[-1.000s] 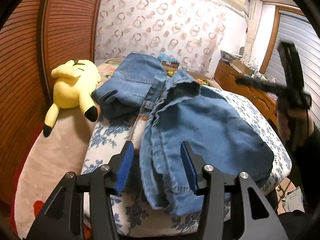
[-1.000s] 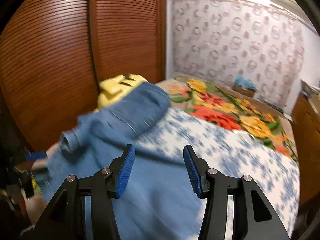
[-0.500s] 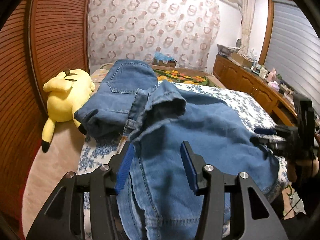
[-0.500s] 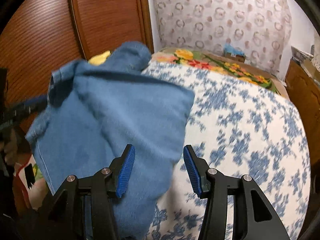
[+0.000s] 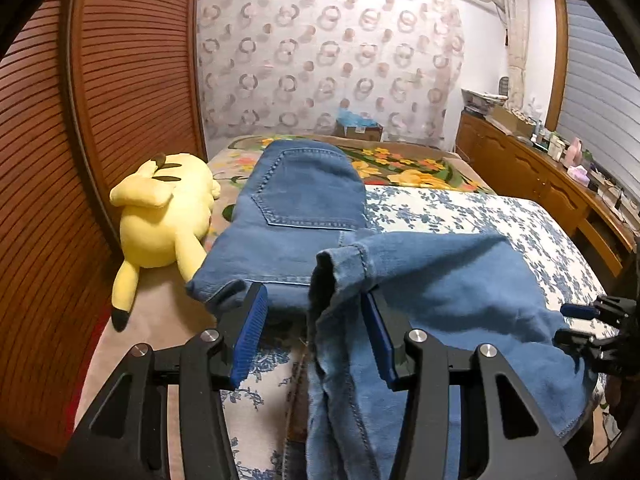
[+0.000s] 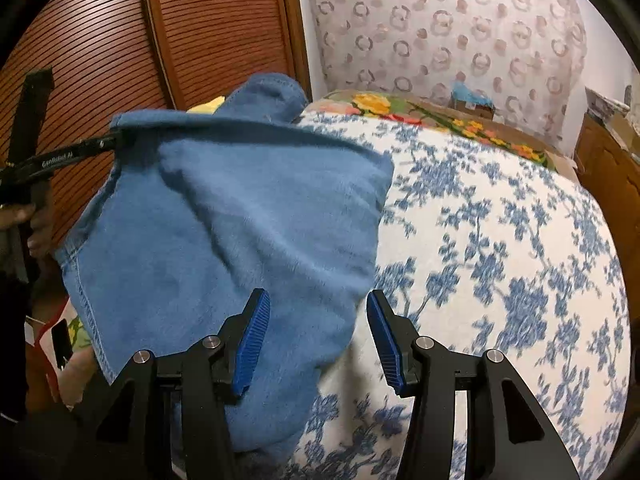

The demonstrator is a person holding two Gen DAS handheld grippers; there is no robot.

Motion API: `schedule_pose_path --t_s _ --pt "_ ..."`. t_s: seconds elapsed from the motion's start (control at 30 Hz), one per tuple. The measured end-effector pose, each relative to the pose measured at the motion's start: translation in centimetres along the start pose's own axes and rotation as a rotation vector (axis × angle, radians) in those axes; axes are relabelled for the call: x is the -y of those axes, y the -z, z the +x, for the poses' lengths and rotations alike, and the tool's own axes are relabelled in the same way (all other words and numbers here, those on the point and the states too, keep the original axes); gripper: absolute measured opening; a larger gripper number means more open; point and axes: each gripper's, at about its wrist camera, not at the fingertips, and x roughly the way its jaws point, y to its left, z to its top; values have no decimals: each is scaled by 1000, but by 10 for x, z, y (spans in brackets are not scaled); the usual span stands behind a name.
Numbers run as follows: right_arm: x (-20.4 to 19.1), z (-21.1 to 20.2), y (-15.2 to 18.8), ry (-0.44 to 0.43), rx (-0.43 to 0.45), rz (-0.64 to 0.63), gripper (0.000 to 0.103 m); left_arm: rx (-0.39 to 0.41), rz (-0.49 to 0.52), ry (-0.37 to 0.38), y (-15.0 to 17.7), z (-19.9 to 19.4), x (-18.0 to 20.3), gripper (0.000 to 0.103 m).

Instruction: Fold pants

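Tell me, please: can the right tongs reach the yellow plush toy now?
Probably not directly. The raised jeans hang between the right tongs and the yellow plush toy, hiding nearly all of it.

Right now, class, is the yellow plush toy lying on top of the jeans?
No: the yellow plush toy lies beside the jeans, on the bed.

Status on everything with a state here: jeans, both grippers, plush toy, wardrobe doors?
jeans: pocket end lying on the bed, other end lifted and bunched, not folded flat yet
left gripper: jaws apart, denim draped over one finger, not clamped
right gripper: jaws apart, over the jeans' edge, holding nothing
plush toy: lying on its side beside the jeans
wardrobe doors: shut
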Motion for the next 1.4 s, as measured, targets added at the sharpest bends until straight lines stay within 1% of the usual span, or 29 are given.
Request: schedule_pose_path --t_s 0.13,0.3,0.37,0.5,0.57,0.63,0.67,0.7,0.77,0.87,0.93,1.07,1.23,1.4 --pt "12 13 -10 -15 21 32 52 -9 -7 -4 0 4 -2 50" --pt "22 46 -14 -59 -48 84 52 -11 -3 0 2 5 -1 50" --pt "22 53 -14 -71 -51 81 52 -11 -2 0 4 3 0 50" --pt "27 61 -19 -111 -53 118 51 -9 -5 6 6 2 2 50" --pt "29 65 -19 -135 -49 114 34 -6 -6 12 7 0 4 50" --pt "28 69 -21 -141 -43 97 21 0 -3 18 7 -2 8 50" --pt "27 69 -21 -140 -40 88 20 3 0 19 8 -3 10 50" --pt "28 69 -22 -132 -39 81 20 6 2 22 8 -5 11 50" --pt "30 71 -21 -131 -29 81 14 11 6 28 8 -7 14 50" --pt "27 65 -17 -108 4 59 9 17 15 37 9 -10 19 50" --pt "25 56 -19 -88 35 48 8 20 19 42 8 -13 21 50" --pt "29 40 -21 -15 83 20 8 28 29 58 8 -16 28 50" --pt "42 27 -23 41 91 2 8 27 39 79 7 -16 38 50" --pt "71 14 -25 118 97 11 7 20 51 99 8 -12 49 50"
